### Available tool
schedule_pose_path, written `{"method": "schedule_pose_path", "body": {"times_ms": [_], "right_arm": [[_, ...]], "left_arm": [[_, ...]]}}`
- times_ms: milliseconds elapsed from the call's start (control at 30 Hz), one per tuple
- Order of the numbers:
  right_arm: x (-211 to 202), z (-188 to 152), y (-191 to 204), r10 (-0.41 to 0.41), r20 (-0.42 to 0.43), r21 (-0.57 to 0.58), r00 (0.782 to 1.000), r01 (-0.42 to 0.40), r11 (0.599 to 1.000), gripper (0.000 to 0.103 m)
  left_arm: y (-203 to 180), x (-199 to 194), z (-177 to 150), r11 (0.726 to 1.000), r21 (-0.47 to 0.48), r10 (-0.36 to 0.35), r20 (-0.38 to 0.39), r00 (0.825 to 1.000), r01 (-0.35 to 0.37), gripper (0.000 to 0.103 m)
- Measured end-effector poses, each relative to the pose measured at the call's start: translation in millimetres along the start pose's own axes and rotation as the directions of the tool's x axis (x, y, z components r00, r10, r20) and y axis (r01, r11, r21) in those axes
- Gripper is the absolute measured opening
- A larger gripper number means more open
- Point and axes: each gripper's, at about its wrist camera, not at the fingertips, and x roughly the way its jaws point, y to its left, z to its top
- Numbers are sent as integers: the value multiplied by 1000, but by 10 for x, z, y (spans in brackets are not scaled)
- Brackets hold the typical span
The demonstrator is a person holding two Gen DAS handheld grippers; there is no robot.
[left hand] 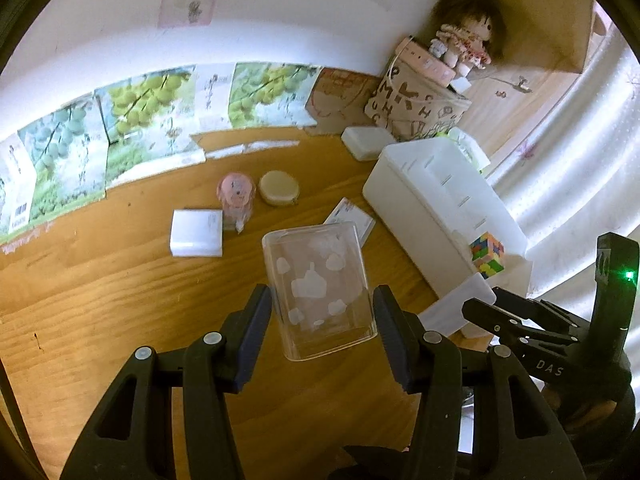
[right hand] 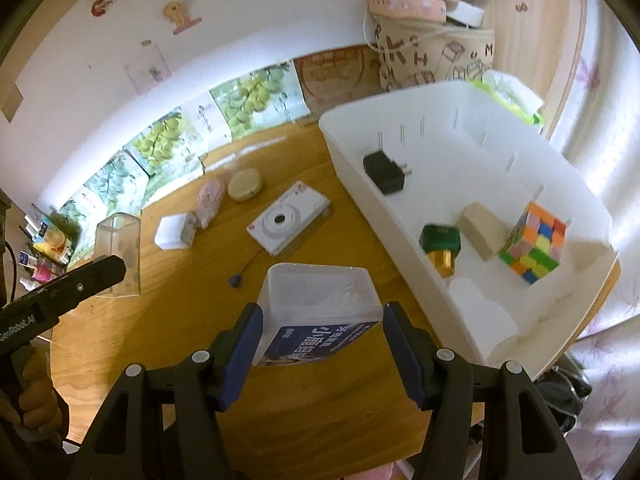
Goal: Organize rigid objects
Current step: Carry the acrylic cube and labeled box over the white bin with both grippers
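My left gripper (left hand: 323,334) is shut on a clear square cup (left hand: 320,292) printed with white thumbs-up marks, held tilted above the wooden table (left hand: 120,300). My right gripper (right hand: 324,346) is shut on a translucent lidded box (right hand: 318,300) with a blue label, also held off the table. The right wrist view shows the same cup (right hand: 120,248) at far left. The white divided bin (right hand: 348,168) at right holds a black charger (right hand: 384,172), a green-and-gold item (right hand: 440,244), a beige block (right hand: 480,232) and a colour cube (right hand: 534,244).
On the table lie a white camera (right hand: 288,220), a pink figure (left hand: 236,196), a round beige case (left hand: 278,188) and a small white box (left hand: 196,232). A doll (left hand: 468,36) sits on a patterned bag (left hand: 420,104) behind the bin. Grape-print cartons (left hand: 140,112) line the wall.
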Motion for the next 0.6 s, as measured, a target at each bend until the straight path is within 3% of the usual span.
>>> {"method": "schedule_pose_path", "body": {"times_ms": [600], "right_arm": [[-402, 481, -545, 40, 80, -91, 996, -33, 995, 63]], "left_arm": [[-786, 39, 349, 1000, 13, 1, 103, 995, -2, 57]]}}
